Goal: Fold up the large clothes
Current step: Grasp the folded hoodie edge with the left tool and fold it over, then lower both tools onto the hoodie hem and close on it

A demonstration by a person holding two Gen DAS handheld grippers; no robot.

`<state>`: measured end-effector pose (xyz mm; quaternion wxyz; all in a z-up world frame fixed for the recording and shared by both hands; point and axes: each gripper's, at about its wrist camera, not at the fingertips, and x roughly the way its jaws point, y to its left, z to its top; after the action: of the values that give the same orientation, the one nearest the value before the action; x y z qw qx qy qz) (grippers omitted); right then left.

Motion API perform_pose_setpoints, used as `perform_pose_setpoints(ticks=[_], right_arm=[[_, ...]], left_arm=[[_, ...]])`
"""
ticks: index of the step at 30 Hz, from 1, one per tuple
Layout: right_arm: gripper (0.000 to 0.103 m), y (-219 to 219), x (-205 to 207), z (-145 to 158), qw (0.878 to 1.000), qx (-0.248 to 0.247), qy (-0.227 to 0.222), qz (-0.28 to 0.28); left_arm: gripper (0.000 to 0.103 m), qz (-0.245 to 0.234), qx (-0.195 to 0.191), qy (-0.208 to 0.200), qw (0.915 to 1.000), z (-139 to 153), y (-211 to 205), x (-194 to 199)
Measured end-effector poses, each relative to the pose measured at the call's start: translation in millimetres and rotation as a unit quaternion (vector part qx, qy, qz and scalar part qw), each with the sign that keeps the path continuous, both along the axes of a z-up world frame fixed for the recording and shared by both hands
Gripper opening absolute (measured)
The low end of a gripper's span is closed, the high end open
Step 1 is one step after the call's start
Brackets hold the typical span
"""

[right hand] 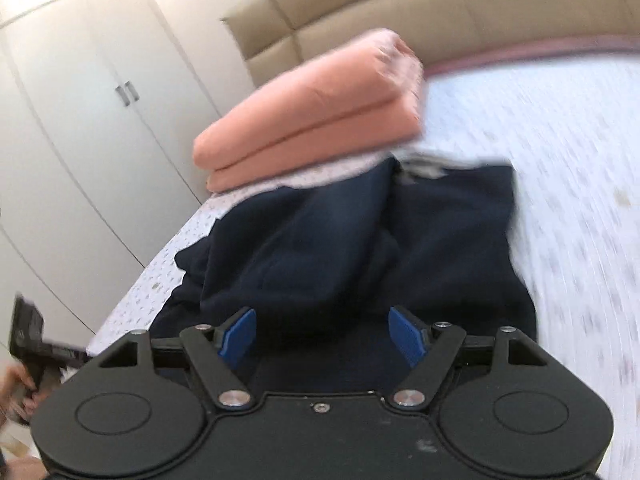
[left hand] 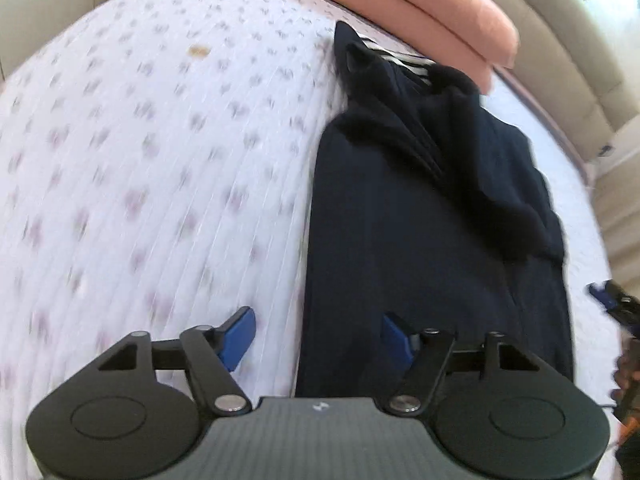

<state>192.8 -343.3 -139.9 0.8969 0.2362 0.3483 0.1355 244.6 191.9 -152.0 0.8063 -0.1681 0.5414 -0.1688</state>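
Big bed (left hand: 160, 160) with a dotted white sheet, by a white closet (right hand: 100, 100). On the bed, near the pink blanket (right hand: 312, 120): dark blue top (left hand: 420, 220), partly folded, likely waiting for 1 more fold. Over it, left gripper (left hand: 316, 336) and right gripper (right hand: 322, 332), both wide apart, holding nothing.

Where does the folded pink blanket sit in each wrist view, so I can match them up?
Left wrist view: the pink blanket lies along the top edge, right of centre, just beyond the far end of the dark garment.
Right wrist view: the pink blanket sits above centre, left of the middle, beyond the dark garment.
Shared landmark: the white-striped part of the garment, nearest the blanket.
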Motion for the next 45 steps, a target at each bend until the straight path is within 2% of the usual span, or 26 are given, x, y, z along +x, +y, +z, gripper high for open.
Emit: perform_pose_setpoints(ticks=[2,5,8,12,15,23,25,27,31,34,38,39,40,41,42,45], right_arm=[[0.088,-14.2,-21.3,-13.8,0.997,0.043,0.054,-0.019],[0.082,-31.2,-63.7,-26.0,0.992,0.086,0.079,-0.046],[0.082,-39.1,-102.7,-30.3,0.991,0.072,0.083,-0.077],[0.082,-44.3,-146.1,-40.3,0.987,0.078,0.103,-0.094],[0.082,-44.2,-174.2,-50.5,0.984,0.096,0.120,-0.091],[0.082,-39.5,-242.7,-59.5,0.979,0.135,0.140,-0.063],[0.082,-38.3,-256.6,-63.9,0.976,0.153,0.143,-0.061],[0.082,-37.8,-267.8,-67.9,0.974,0.171,0.136,-0.067],[0.082,-33.2,-273.5,-76.6,0.964,0.223,0.128,-0.067],[0.082,-25.9,-269.9,-77.2,0.965,0.224,0.121,-0.067],[0.081,-19.0,-267.8,-78.7,0.962,0.240,0.117,-0.061],[0.073,-16.5,-268.2,-79.8,0.961,0.244,0.119,-0.057],[0.064,-13.1,-268.3,-81.1,0.960,0.244,0.124,-0.054],[0.035,-10.3,-271.5,-81.6,0.962,0.236,0.124,-0.063],[0.008,-9.5,-274.3,-81.7,0.963,0.229,0.121,-0.076],[0.008,-11.5,-287.0,-78.5,0.961,0.234,0.095,-0.114]], left_arm=[[0.069,-0.002,-0.012,0.004,0.9999,-0.4,9.6,-19.2],[0.063,-0.008,-0.032,0.019,0.9993,-2.3,13.1,-36.0],[0.061,-0.008,-0.043,0.036,0.9984,-4.8,10.9,-48.8],[0.061,-0.004,-0.044,0.061,0.9972,-7.3,1.5,-66.2],[0.061,-0.010,-0.027,0.068,0.9972,-5.1,-8.9,-79.5],[0.062,0.006,-0.030,0.087,0.9957,-9.7,-12.0,-139.6],[0.062,0.012,-0.031,0.098,0.9946,-11.4,-10.3,-150.8],[0.062,0.017,-0.052,0.115,0.9919,-15.2,-7.4,-160.6],[0.061,0.029,-0.059,0.113,0.9915,-15.1,-6.1,-170.5],[0.061,0.042,-0.077,0.112,0.9899,-16.1,-3.8,-171.3],[0.063,0.039,-0.061,0.108,0.9916,-19.6,-9.5,-176.4],[0.062,0.038,-0.058,0.105,0.9921,-19.1,-16.3,-176.7],[0.051,0.033,-0.052,0.100,0.9931,-17.3,-20.5,-177.8],[0.038,0.032,-0.040,0.096,0.9941,-15.7,-25.3,-179.6],[0.013,0.032,-0.021,0.094,0.9948,-14.4,-26.5,-181.3],[0.008,0.052,-0.036,0.081,0.9947,-8.5,-23.0,-187.2]])
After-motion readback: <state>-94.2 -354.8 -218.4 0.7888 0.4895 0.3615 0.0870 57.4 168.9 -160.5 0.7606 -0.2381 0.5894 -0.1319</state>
